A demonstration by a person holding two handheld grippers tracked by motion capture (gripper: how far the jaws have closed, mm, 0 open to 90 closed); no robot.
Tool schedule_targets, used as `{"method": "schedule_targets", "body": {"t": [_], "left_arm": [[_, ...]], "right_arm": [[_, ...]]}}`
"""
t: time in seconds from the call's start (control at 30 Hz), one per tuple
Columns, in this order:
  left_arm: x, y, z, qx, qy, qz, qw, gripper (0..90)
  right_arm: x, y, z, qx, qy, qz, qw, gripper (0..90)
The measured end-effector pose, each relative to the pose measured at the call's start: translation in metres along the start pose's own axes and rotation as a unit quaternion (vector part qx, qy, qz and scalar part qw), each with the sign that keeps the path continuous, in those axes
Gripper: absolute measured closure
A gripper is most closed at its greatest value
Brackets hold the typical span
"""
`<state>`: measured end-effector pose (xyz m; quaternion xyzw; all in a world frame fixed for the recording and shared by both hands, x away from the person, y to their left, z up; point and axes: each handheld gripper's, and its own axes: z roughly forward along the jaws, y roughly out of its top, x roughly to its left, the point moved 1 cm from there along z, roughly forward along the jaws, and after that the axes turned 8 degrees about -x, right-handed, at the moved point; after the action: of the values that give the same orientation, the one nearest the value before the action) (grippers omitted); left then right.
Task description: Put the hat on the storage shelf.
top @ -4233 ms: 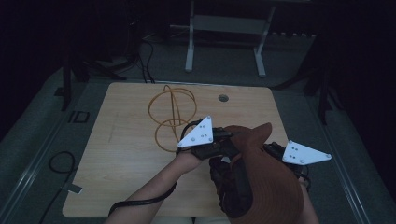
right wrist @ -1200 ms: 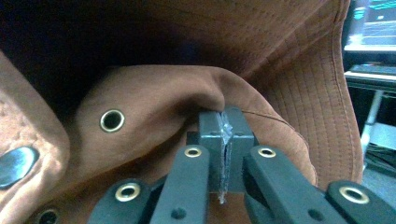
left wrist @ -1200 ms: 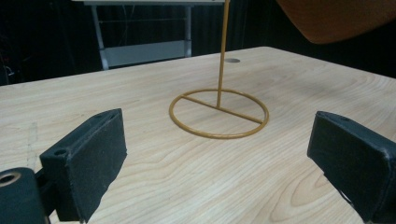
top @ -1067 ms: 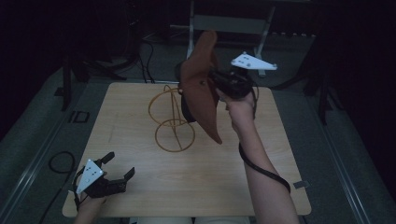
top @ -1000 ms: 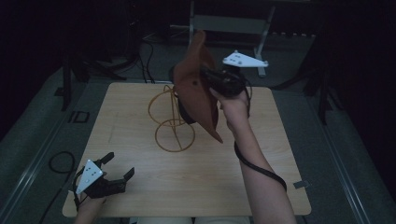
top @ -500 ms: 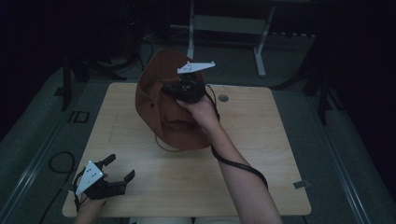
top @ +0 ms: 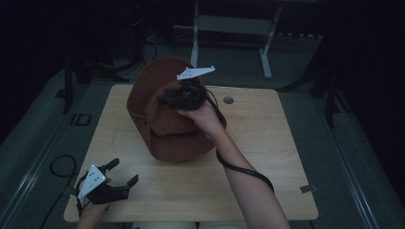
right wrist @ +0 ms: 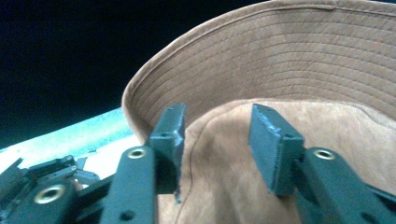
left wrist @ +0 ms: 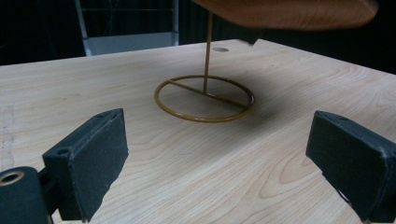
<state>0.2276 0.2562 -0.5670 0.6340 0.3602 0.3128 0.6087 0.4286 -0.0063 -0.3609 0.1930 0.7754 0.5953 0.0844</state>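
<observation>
Two tools: right tool (top: 168, 98) jaws parted over brown suede hat (top: 165, 119); left tool (top: 121, 178) gaping at tabletop (top: 267, 143) edge, where we see gold wire stand (left wrist: 205, 95).

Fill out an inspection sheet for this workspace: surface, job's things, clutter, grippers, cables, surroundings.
Surface: light wooden table, with a round hole near its far edge.
Job's things: brown brimmed hat over a gold wire stand; the left gripper view shows the stand's ring base flat on the table and its upright rod rising to the hat.
Clutter: nothing seen.
Grippers: left gripper open, at the table's near left corner, holding nothing. Right gripper at the hat's crown, jaws apart.
Cables: a dark cable trails under the right forearm; a looped cable lies on the floor at left.
Surroundings: dark room, grey floor, a metal frame beyond the table.
</observation>
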Motion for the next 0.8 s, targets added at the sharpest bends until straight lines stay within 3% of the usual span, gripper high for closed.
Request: {"method": "schedule_targets", "body": {"t": [0.3, 0.5, 0.6, 0.8], "left_arm": [[0.000, -0.002, 0.002, 0.005, -0.002, 0.001, 1.0000, 6.1], [-0.002, -0.003, 0.004, 0.008, -0.003, 0.002, 1.0000, 6.1], [-0.003, -0.003, 0.006, 0.008, -0.004, 0.002, 1.0000, 6.1], [-0.005, -0.004, 0.007, 0.010, -0.007, 0.004, 0.9999, 6.1]], "right_arm": [[-0.006, -0.001, -0.030, -0.025, -0.006, 0.007, 0.9996, 36.4], [-0.012, -0.013, -0.051, -0.033, -0.005, 0.017, 0.9993, 25.3], [-0.015, -0.021, -0.059, -0.032, -0.005, 0.018, 0.9993, 15.1], [-0.017, -0.041, -0.082, -0.035, -0.018, 0.008, 0.9992, 13.8]]}}
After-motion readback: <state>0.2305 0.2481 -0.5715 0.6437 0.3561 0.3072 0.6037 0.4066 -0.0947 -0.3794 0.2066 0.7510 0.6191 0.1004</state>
